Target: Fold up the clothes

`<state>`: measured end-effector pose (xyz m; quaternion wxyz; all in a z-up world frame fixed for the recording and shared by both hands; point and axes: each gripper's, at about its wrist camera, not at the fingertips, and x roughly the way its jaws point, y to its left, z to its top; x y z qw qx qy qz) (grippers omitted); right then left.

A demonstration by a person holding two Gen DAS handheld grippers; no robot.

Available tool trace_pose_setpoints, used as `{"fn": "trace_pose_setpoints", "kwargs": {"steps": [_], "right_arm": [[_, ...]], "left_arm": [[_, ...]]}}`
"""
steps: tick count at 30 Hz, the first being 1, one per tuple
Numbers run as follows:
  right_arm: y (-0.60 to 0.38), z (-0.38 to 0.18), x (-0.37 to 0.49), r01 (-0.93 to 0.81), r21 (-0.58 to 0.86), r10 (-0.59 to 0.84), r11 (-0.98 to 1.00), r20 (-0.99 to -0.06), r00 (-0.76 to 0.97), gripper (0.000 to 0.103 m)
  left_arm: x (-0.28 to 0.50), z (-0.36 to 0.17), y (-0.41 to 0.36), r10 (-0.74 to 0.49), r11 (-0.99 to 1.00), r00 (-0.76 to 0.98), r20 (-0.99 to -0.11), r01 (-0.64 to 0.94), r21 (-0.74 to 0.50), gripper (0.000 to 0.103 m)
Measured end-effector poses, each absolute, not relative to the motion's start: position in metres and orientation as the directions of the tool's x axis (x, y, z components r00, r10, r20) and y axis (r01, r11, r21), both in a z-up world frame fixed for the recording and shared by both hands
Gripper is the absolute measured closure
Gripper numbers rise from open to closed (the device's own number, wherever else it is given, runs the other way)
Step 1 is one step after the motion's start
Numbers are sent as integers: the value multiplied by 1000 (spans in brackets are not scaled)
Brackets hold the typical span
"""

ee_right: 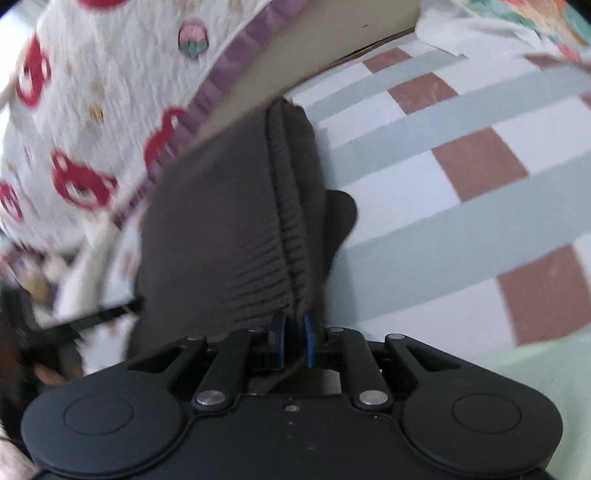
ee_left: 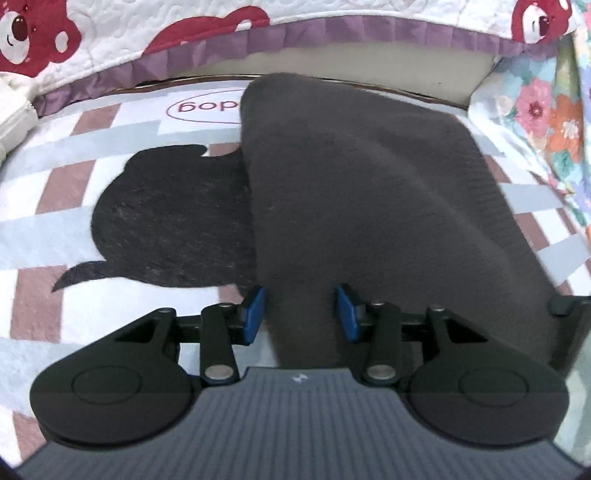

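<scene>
checked bedspread (ee_left: 55, 229), dark grey garment (ee_left: 369, 206) on it

Dark sweater (ee_left: 369, 206) covers part of black dog print (ee_left: 166, 218); bear quilt (ee_right: 85, 122) motion-blurred.

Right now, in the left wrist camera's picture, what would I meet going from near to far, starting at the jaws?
Left gripper, jaws open → dark grey knitted garment running between them → purple ruffled trim → white quilt with red bears.
</scene>
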<state>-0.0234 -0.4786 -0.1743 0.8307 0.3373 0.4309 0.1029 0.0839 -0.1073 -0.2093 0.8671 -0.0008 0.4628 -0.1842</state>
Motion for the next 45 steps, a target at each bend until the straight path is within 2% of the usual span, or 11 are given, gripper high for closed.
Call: {"fn": "trace_pose_setpoints", "kwargs": {"steps": [5,7,8,15,21,27,31,36,38,40,45], "right_arm": [[-477,-184,-28,88,638,476,765,-653,590,76],[-470,-183,-33,25,629,502,777,-644,577,90],[-466,-181,-37,-13,627,520,779,-634,573,92],[-449,-174,-38,-84,448,419,890,-731,539,95],[-449,-172,-42,-106,442,435,891,-761,481,96],[-488,-197,-73,63,430,345,901,-795,499,94],[-491,-170,-43,9,396,321,918,-759,567,85],[-499,-145,32,-60,393,335,917,-682,650,51],[-502,-144,71,-69,439,370,896,-650,664,50],[-501,-148,109,-79,479,406,874,-632,659,38],[-497,-185,185,15,499,386,866,-689,614,34]], "left_arm": [[90,-215,-103,-327,933,492,-807,302,-194,59],[89,-217,-102,-321,936,491,-810,296,-192,58],[88,-217,-102,-319,937,490,-811,291,-193,58],[89,-217,-98,-323,938,481,-815,279,-207,56],[91,-219,-94,-350,929,481,-804,285,-235,56],[89,-210,-86,-444,895,512,-735,302,-330,56],[96,-212,-92,-474,879,507,-720,326,-349,52],[108,-222,-93,-494,868,465,-735,316,-383,50],[111,-224,-89,-518,854,453,-725,319,-410,50],[112,-227,-86,-540,840,449,-712,334,-427,50],[117,-228,-84,-585,811,440,-682,356,-465,50]]}}
